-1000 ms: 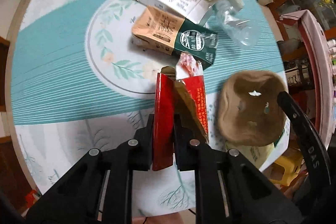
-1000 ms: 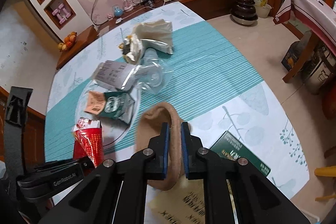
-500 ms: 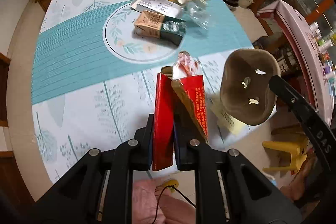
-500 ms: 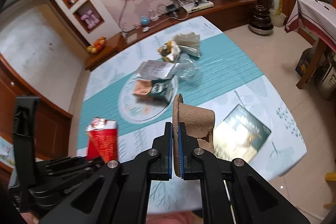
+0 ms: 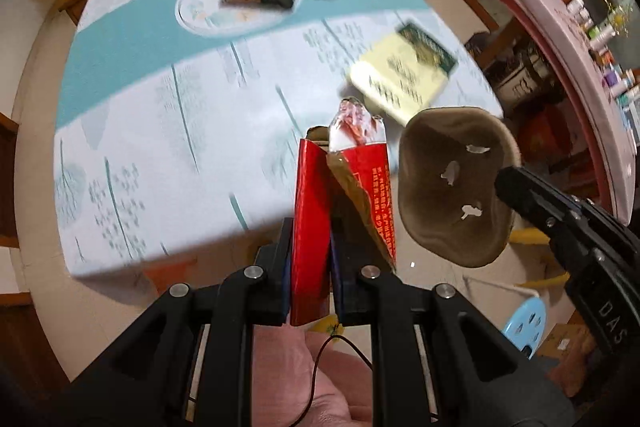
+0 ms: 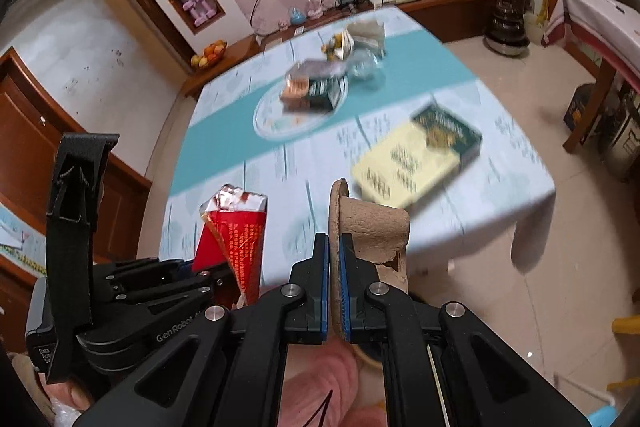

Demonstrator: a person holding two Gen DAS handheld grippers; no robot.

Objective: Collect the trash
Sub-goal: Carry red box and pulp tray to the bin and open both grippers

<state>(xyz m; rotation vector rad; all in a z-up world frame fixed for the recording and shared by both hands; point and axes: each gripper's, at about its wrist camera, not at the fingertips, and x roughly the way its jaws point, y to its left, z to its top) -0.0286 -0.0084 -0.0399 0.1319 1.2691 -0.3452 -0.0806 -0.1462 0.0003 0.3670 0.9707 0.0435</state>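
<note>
Off the near edge of the bench (image 5: 168,115), the left claw (image 5: 311,259) pinches a torn red packet (image 5: 310,211) and the right claw (image 6: 334,269) grips a brown pulp tray (image 6: 370,227) by its rim, likely for binning, while more litter waits far across.

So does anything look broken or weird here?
Yes. The red carton in the left claw is torn open at the top, with crumpled foil poking out. The brown paper bowl in the right claw has ragged holes in its bottom.
</note>
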